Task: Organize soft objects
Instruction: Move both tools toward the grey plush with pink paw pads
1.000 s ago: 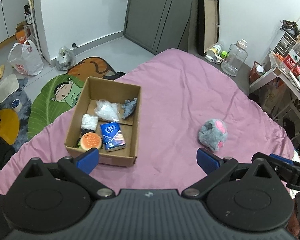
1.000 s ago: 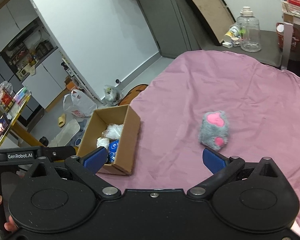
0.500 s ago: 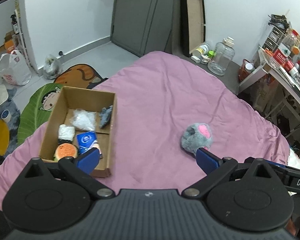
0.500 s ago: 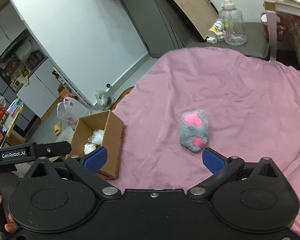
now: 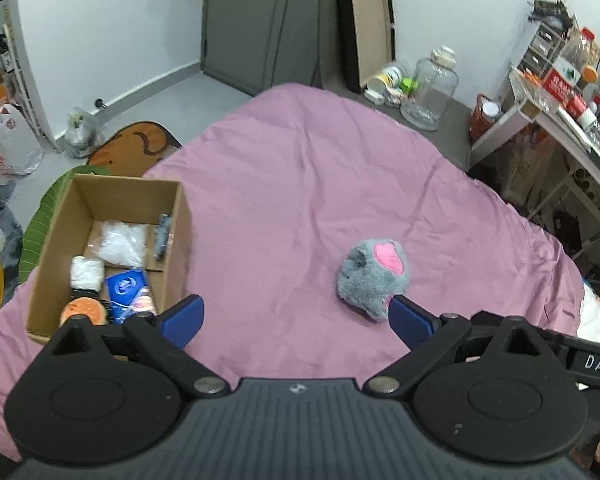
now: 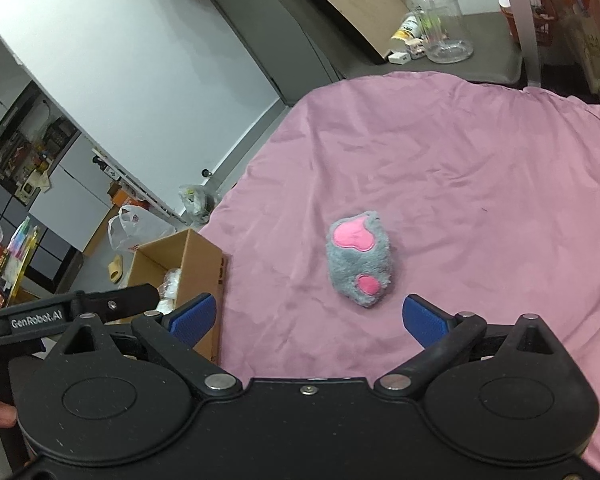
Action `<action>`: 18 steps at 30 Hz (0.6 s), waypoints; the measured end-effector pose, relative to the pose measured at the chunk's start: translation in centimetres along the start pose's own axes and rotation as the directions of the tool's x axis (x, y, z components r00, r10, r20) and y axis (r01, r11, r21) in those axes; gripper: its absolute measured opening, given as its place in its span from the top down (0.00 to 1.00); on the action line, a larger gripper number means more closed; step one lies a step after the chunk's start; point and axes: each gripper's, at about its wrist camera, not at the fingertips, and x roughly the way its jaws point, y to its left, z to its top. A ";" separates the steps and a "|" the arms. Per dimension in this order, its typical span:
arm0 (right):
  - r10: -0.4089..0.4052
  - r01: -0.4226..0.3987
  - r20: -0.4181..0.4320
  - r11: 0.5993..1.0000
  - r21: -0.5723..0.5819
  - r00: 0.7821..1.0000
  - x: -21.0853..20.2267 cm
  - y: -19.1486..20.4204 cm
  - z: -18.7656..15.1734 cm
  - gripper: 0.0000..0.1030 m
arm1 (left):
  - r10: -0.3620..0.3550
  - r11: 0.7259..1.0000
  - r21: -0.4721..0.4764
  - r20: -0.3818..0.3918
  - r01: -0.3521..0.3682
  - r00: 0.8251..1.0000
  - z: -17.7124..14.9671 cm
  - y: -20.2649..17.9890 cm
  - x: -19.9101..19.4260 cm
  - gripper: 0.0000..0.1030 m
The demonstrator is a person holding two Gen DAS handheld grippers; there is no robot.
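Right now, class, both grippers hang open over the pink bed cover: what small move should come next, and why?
Probably ease the right gripper forward and down so its open jaws straddle the grey plush paw. The paw lies alone on the pink cover, just ahead of that gripper, while the cardboard box already holds the other soft things. The left gripper is open too, but the paw sits off to its right.

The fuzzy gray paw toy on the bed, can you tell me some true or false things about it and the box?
1. The gray paw toy lies on the pink blanket. True.
2. The paw toy is inside the cardboard box. False: it lies outside, apart from the box.
3. The right tongs are squeezing the toy. False: they are open and hold nothing.
4. The box holds a blue packet. True.
5. The left tongs are open. True.
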 end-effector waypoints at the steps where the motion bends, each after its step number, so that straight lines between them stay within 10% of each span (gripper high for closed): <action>1: 0.001 -0.001 -0.002 1.000 0.005 1.000 0.2 -0.3 0.1 0.03 | -0.003 1.000 0.001 -0.005 0.003 1.000 0.0 -0.2 0.4 0.08; 18: 0.013 -0.005 -0.073 0.994 0.114 0.997 5.6 -5.2 1.7 0.26 | -0.050 0.999 -0.017 -0.100 0.049 0.994 1.2 -3.2 8.1 0.41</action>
